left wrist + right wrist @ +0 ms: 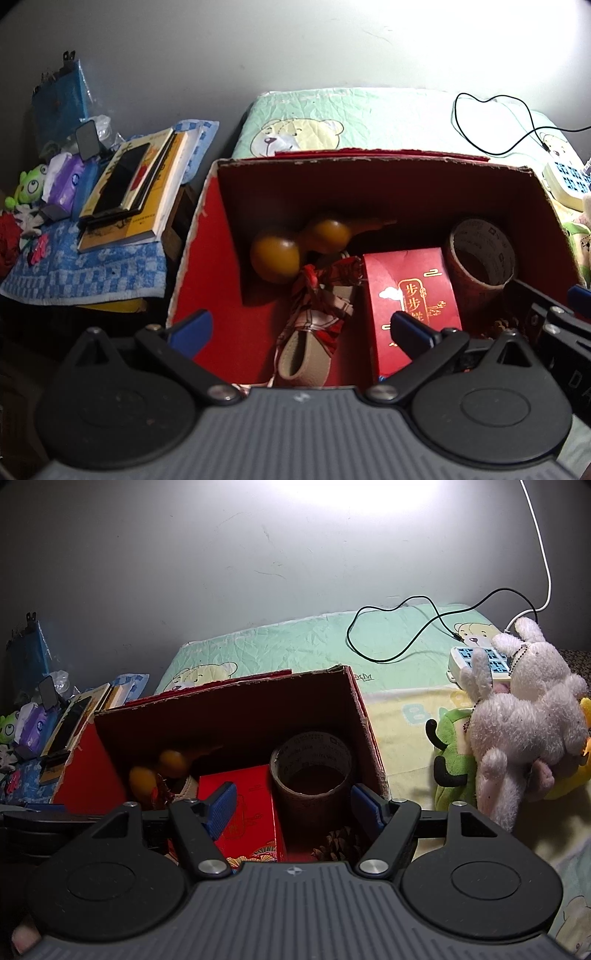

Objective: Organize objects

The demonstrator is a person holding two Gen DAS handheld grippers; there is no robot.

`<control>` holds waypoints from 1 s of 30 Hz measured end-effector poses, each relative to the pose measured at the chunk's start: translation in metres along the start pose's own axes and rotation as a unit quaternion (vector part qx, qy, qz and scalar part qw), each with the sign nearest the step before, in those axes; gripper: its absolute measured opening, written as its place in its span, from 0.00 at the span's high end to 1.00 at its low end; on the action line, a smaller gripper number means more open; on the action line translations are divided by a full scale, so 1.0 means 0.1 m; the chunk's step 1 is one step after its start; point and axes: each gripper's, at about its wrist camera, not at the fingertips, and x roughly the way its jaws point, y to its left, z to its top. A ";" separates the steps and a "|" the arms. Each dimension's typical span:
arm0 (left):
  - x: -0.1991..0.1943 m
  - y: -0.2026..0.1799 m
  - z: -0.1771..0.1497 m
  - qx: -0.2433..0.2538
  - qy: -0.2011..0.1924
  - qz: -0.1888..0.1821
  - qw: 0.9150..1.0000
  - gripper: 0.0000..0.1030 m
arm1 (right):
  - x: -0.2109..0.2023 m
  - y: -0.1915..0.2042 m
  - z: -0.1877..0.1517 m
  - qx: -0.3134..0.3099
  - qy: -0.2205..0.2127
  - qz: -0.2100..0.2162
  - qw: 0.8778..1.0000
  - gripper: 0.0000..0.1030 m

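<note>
An open red cardboard box (207,258) stands on the bed and holds a yellow gourd (295,243), a small shoe with a patterned ribbon (314,332), a red packet box (410,291), a tape roll (480,254) and a pine cone (340,843). My left gripper (301,328) is open and empty above the box's near edge. My right gripper (295,805) is open and empty above the tape roll (312,768) and the red packet box (247,805); the red cardboard box (365,716) shows there too. A white plush rabbit (524,709) lies right of the box.
A stack of books (136,188) with tissue packs (66,181) sits on a blue checked cloth (92,273) to the left. A power strip (480,664) and a black cable (399,631) lie on the bear-print quilt (295,646). A green plush (454,753) lies under the rabbit.
</note>
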 end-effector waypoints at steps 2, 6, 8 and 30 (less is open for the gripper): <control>0.01 -0.01 -0.01 0.004 0.000 -0.001 1.000 0.01 | 0.01 -0.01 0.00 0.004 0.002 -0.001 1.000 0.31; 0.02 -0.02 -0.01 0.010 0.001 -0.003 1.000 0.01 | 0.03 -0.01 -0.01 0.009 0.008 -0.003 1.000 0.31; 0.04 -0.02 -0.02 0.012 0.002 -0.004 1.000 0.01 | 0.03 -0.02 -0.02 0.012 0.010 -0.004 1.000 0.31; 0.12 -0.03 -0.02 0.018 0.007 -0.006 1.000 0.01 | 0.10 -0.01 -0.02 0.014 0.020 -0.008 1.000 0.31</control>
